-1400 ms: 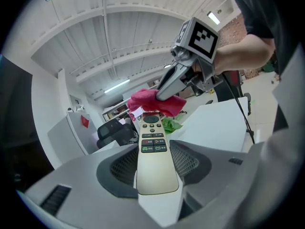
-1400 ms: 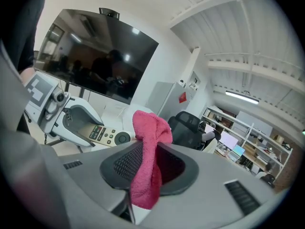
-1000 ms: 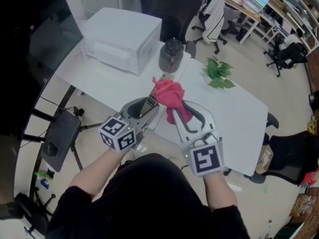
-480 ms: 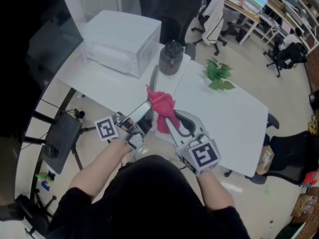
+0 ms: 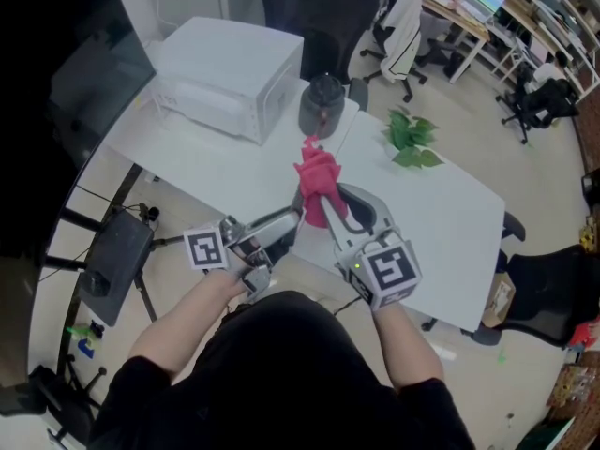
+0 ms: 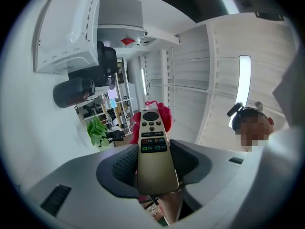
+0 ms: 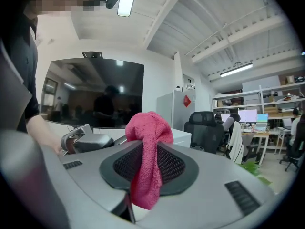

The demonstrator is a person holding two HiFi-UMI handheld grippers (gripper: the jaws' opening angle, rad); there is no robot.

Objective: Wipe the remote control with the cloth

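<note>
Left tongs clamped on slim gold plastic remote control | right tongs clenched on pink terry cloth | cloth has been drawn back out to remote's tip; wiping stroke judged ongoing

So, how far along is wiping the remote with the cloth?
Done: both picked up, remote clamped in the left gripper, pink cloth in the right gripper. In hand: cloth sits at the remote's far end. Left: wiping its length; how much is wiped doesn't show.
</note>
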